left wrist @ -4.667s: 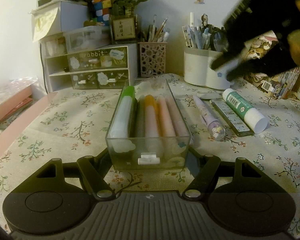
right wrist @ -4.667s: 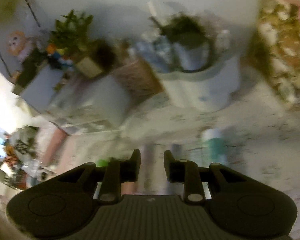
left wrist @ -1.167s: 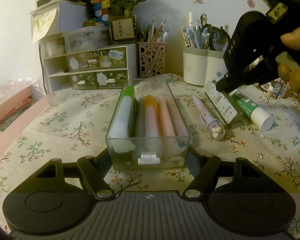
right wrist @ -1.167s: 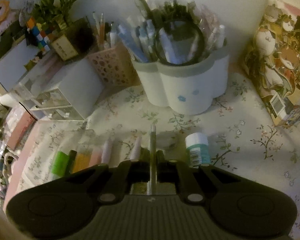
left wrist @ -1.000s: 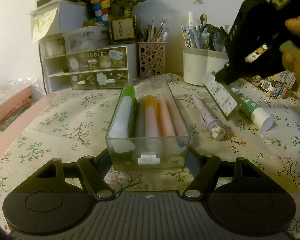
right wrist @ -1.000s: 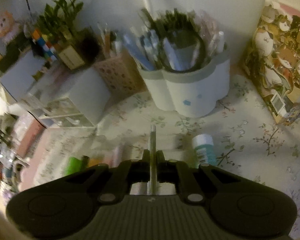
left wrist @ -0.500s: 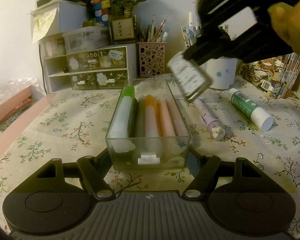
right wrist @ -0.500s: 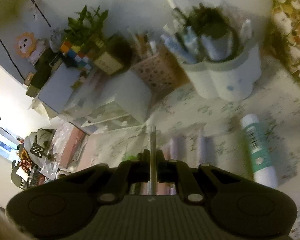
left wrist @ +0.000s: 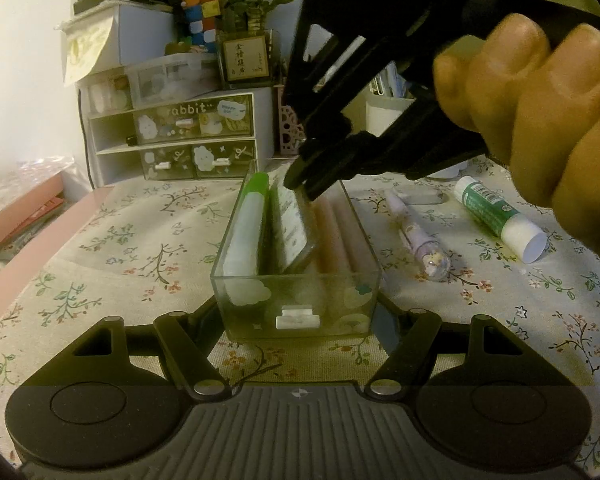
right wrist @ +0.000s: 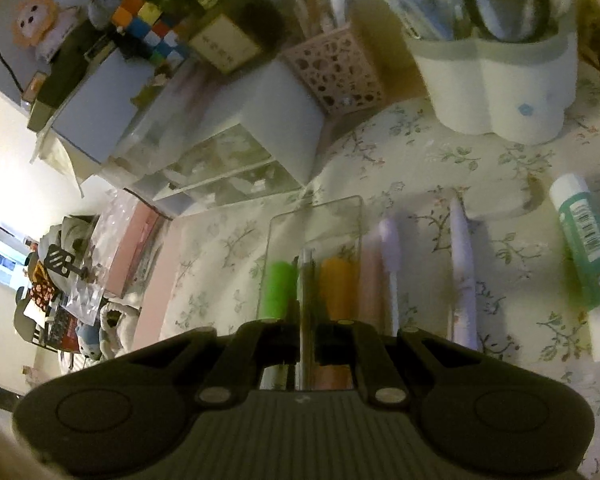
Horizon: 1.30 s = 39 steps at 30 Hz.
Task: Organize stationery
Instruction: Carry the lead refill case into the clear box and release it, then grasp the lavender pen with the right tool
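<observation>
A clear plastic box (left wrist: 296, 292) holds several highlighters, with a green-capped one (left wrist: 247, 224) at its left. My left gripper (left wrist: 298, 328) is shut on the box's near end. My right gripper (left wrist: 304, 184) is above the box's far half, shut on a flat clear ruler (left wrist: 290, 224) that stands on edge, tilted, inside the box among the highlighters. In the right wrist view the ruler (right wrist: 307, 308) shows edge-on between my right gripper's (right wrist: 308, 344) fingers, over the box (right wrist: 316, 216).
On the flowered cloth right of the box lie a lilac pen (left wrist: 414, 232), a green glue stick (left wrist: 496, 216) and a white eraser (left wrist: 420, 197). A drawer unit (left wrist: 172, 136), a pink mesh cup (right wrist: 336, 72) and a white pen holder (right wrist: 496, 80) stand behind.
My right gripper lifted the ruler from the cloth right of the box, carried it left and lowered it into the box. The left gripper and box have not moved.
</observation>
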### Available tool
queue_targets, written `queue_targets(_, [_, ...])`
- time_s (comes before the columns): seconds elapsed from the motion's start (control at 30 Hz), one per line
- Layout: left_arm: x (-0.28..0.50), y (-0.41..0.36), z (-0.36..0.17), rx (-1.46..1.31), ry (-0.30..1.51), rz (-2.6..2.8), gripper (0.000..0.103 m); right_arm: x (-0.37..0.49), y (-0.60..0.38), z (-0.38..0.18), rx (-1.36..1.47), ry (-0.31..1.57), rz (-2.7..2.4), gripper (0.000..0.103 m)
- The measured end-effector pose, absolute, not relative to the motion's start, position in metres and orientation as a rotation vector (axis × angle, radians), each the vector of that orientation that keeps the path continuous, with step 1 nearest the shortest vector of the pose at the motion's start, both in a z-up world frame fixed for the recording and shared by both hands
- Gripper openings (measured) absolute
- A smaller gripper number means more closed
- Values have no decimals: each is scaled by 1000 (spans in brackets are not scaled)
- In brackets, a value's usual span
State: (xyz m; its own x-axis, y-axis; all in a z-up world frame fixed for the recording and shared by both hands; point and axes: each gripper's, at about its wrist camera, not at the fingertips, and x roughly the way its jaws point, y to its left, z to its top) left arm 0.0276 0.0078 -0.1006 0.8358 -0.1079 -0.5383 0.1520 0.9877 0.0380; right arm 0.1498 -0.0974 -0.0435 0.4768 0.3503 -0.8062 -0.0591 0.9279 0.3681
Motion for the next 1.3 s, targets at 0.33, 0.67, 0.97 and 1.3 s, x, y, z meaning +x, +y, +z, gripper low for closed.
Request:
queue_targets(0.33, [27,7,-101,81,564,-137,73,152,-91,-43,289,1092,311,7])
queue_targets(0.67, [27,7,-101,81,564,-137,73,152,-92,-43,305,1106,359,10])
queue_targets(0.97, [27,7,-101,81,564,-137,73,154,-81,-37,246,1106,450,15])
queue_targets(1.3, [27,6,-101,80,564,-137,73,144,-111,-20,263,998,394,16])
